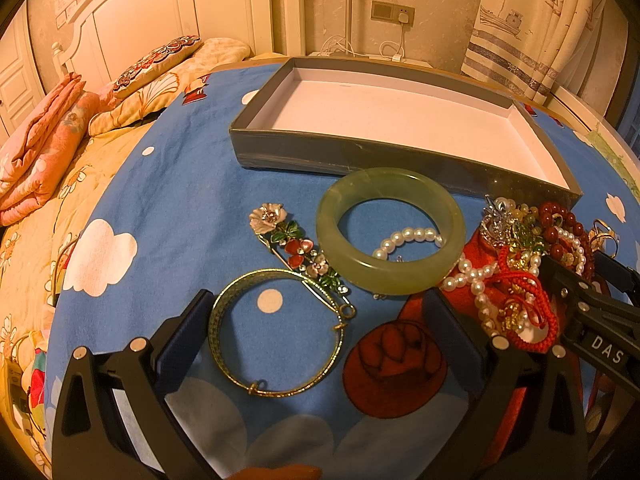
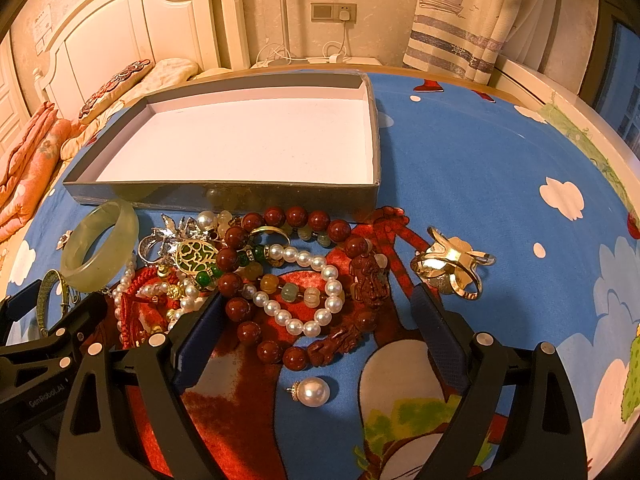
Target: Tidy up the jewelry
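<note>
The box (image 1: 400, 120) was taken as the landmark; it lay empty on the blue cloth (image 1: 180, 184), so no piece had yet been sorted. Furthest left of the box's near wall, the gold bangle (image 1: 276, 332) was framed by the left gripper (image 1: 316, 312), whose jaws were held wide apart with nothing between the pads. Just in front of the near wall lay the flower brooch (image 1: 296, 244) and the green bangle (image 1: 390, 230), the latter resting on a pearl strand. Before the box's right half, the red bead bracelet (image 2: 256, 280) and pearl bracelet (image 2: 312, 288) were tangled; the right gripper (image 2: 316, 320) was also spread open above them. A clean start would probably be made with a loose piece, gripped across its rim, so the tangle was not dragged.
</note>
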Demonstrator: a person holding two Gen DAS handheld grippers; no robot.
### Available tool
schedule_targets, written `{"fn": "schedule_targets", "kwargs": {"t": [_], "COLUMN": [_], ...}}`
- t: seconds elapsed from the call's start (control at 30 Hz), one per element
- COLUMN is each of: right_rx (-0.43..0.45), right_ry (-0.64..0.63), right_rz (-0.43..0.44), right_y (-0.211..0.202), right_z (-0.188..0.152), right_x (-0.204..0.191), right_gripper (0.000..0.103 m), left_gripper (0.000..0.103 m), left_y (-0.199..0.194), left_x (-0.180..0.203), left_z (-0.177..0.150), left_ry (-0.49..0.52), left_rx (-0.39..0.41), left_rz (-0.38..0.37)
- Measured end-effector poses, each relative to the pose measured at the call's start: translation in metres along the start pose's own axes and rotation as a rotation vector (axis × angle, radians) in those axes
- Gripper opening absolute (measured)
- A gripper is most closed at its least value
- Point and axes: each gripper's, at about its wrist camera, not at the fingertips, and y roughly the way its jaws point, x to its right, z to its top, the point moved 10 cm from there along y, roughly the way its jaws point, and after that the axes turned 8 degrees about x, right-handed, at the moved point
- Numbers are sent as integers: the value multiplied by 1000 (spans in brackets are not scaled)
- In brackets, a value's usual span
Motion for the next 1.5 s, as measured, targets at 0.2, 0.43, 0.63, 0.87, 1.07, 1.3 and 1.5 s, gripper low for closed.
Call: {"fn": "schedule_targets", "kwargs": {"t": [0.2,0.43,0.63,0.87,1.07,1.3,1.5], "right_rx": [0,0,0,0,0,-3,-32], "right_ry": [0,0,0,0,-1,-9,-59], "right_rz": [-1,-1,-1,0,1,16,63], "right_y": [0,0,0,0,1,-1,-5], "right_z": [0,0,0,0,0,-1,-4], "right_x": [0,0,0,0,-1,0,-5], "right_gripper": [88,88,88,88,88,88,87], "left_gripper": [101,101,101,101,101,101,101], "left_y": [0,0,0,0,0,0,0], "left_x": [0,0,0,0,0,0,0], "left_z": [0,0,0,0,0,0,0], "left_ry": [0,0,0,0,-1,0,0], "left_rx": [0,0,0,0,0,0,0], "left_rz": [0,0,0,0,1,1,1]}}
